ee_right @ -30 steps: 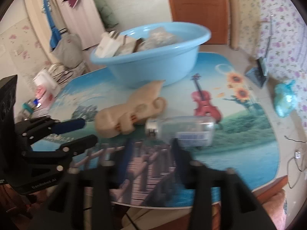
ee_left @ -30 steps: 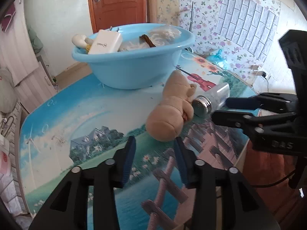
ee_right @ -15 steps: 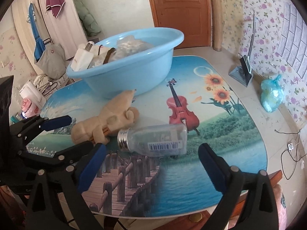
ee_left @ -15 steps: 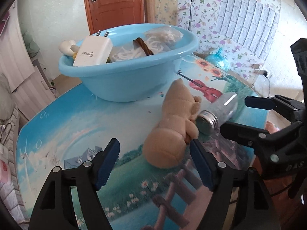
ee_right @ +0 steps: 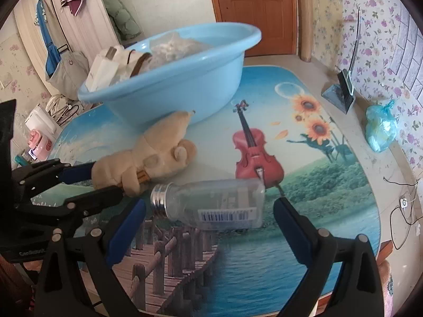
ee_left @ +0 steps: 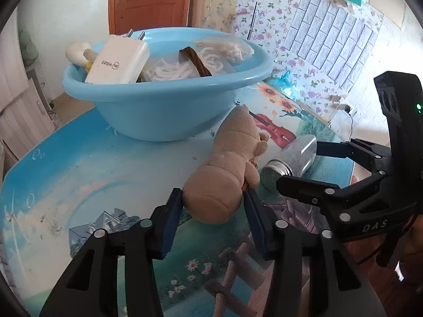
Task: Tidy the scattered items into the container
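the left gripper point(ee_left: 214, 203) has its two blue-padded fingers on either side of the near, rounded end of the tan plush toy point(ee_left: 227, 169), the pads touching or all but touching the fabric — whether they truly squeeze it cannot be told, and the toy rests on the table. the toy lies lengthwise on the picture-printed table top point(ee_left: 79, 174), its far end reaching up to the wall of the light blue basin point(ee_left: 164, 105). in the basin sit a white plug adapter point(ee_left: 119, 60), a clear bag of pale noodles point(ee_left: 185, 64), a dark brown strap point(ee_left: 197, 63) and a cream-coloured knobbed thing point(ee_left: 78, 52) at the far rim. just beside the toy, on its right, a clear plastic bottle point(ee_right: 214, 203) with a silver screw cap point(ee_right: 158, 198) lies on its side, cap toward the toy and barcode label facing the right wrist camera. the right gripper point(ee_right: 208, 219) is spread wide open, one blue pad off the cap end and the other off the base end of the bottle, holding nothing — neither pad touches it. on the floor beyond the table stand a dustpan point(ee_right: 341, 92) and a knotted blue bag point(ee_right: 380, 126) against the flowered wall.
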`<act>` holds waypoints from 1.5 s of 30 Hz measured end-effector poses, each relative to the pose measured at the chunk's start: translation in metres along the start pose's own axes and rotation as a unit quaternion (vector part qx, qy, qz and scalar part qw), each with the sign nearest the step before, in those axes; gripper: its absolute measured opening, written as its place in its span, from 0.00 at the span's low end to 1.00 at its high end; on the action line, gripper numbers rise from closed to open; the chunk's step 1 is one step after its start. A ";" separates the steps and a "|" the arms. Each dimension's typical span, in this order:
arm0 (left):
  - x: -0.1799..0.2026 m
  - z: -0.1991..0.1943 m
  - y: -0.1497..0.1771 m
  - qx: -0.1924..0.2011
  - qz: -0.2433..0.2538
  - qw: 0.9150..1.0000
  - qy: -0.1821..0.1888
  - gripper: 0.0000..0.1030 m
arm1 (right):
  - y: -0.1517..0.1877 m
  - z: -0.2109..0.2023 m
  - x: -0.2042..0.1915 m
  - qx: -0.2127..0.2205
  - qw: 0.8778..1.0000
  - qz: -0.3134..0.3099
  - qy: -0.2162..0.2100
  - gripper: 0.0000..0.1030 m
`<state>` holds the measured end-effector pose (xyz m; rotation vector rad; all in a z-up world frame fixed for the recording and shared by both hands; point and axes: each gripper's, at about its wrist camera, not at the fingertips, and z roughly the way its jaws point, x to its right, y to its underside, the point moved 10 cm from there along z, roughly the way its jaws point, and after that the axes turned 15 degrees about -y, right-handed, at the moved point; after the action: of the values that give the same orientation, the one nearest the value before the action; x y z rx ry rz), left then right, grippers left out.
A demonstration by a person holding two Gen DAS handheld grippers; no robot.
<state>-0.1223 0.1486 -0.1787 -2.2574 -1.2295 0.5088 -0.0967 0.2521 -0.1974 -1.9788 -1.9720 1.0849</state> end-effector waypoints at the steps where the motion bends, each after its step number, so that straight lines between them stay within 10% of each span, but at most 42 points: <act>1: 0.000 -0.001 0.001 0.001 0.006 1.000 -0.004 0.40 | 0.001 0.001 -0.001 -0.002 1.000 -0.002 -0.002 0.96; 5: -0.003 -0.005 0.004 0.004 0.007 1.000 -0.012 0.40 | 0.000 -0.002 -0.005 0.002 1.000 -0.018 0.005 0.84; 25: -0.049 -0.040 0.051 -0.015 -0.073 0.991 -0.108 0.40 | 0.011 -0.021 -0.036 0.014 0.999 -0.046 0.005 0.83; 45: -0.038 -0.021 0.048 -0.019 -0.049 0.991 -0.119 0.55 | 0.017 -0.012 -0.032 0.003 0.999 -0.049 0.010 0.83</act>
<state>-0.0989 0.0894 -0.1876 -2.2031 -1.4702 0.7405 -0.0721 0.2253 -0.1859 -1.8615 -2.0304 1.0422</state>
